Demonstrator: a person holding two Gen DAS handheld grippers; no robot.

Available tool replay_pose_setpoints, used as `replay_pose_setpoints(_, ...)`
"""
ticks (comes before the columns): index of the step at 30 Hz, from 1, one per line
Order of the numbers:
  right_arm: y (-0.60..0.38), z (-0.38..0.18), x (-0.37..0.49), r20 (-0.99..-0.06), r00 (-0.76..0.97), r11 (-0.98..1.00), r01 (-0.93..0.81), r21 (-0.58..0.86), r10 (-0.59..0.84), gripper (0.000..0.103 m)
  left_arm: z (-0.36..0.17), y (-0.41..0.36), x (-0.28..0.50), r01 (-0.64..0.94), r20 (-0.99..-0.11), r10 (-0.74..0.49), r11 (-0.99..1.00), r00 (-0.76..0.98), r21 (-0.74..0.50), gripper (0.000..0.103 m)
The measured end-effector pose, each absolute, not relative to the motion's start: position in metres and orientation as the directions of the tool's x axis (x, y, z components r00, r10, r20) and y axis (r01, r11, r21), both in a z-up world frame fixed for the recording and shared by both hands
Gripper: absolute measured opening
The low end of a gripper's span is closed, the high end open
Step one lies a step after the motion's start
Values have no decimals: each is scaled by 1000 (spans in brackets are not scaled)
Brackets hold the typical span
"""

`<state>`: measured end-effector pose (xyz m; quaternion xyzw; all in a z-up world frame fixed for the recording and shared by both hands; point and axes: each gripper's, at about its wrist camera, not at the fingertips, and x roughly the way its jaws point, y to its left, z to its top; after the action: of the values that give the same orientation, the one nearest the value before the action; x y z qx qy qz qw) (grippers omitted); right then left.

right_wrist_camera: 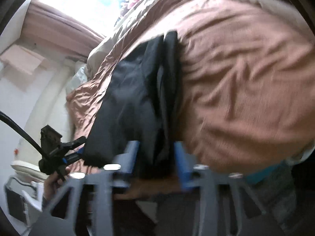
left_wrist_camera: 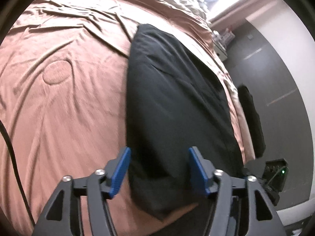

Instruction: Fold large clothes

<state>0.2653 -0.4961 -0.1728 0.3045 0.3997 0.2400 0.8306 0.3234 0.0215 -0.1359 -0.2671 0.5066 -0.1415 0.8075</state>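
A black garment (left_wrist_camera: 177, 102) lies folded lengthwise into a long strip on a brown bedspread (left_wrist_camera: 65, 90). My left gripper (left_wrist_camera: 159, 169) is open, its blue fingers (left_wrist_camera: 122, 169) on either side of the garment's near end. In the right wrist view the same garment (right_wrist_camera: 141, 98) runs away from me over the bedspread (right_wrist_camera: 246, 82). My right gripper (right_wrist_camera: 156, 161) is open, its jaws astride the garment's near end; the view is blurred. The left gripper also shows in the right wrist view (right_wrist_camera: 78, 147), at the garment's left corner.
The bed edge runs along the right, with grey floor (left_wrist_camera: 275, 74) beyond it. A dark object (left_wrist_camera: 252, 118) lies on the floor beside the bed. A black cable (left_wrist_camera: 11, 147) crosses the bedspread at left. White furniture (right_wrist_camera: 29, 98) stands left of the bed.
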Motion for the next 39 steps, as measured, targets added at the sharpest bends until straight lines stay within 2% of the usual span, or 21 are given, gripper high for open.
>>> replay_pose_setpoints(2, -502, -167, 283, -517, 563, 698, -161, 697, 645, 74, -141, 26, 336, -66, -742, -501, 808, 445, -585, 66)
replay_pose_setpoints(11, -500, -168, 372, -541, 488, 683, -171, 710, 685, 74, -155, 37, 393, -74, -734, -507, 798, 452, -598, 66)
replay_pose_setpoints(21, -463, -196, 455, -541, 369, 621, -141, 771, 756, 74, -163, 30, 442, -43, -741, -510, 811, 437, -583, 66)
replay_pose_setpoints(26, -456, -200, 485, -519, 346, 587, -126, 800, 782, 74, -165, 25, 458, -37, -750, -501, 821, 431, -570, 66)
replay_pose_setpoints(30, -454, -205, 503, -466, 333, 530, -133, 838, 820, 73, -168, 25, 466, -42, -751, -499, 821, 432, -570, 66)
replay_pose_setpoints(32, -448, -207, 508, -473, 319, 537, -152, 830, 821, 67, -168, 24, 468, -44, -749, -499, 819, 435, -572, 64)
replay_pose_setpoints(36, -440, -215, 517, -471, 298, 530, -163, 832, 830, 35, -169, 26, 469, -59, -752, -491, 820, 439, -569, 56)
replay_pose_setpoints(39, -440, -202, 506, -491, 331, 569, -205, 796, 806, 20, -167, 28, 466, -71, -745, -493, 812, 448, -580, 45)
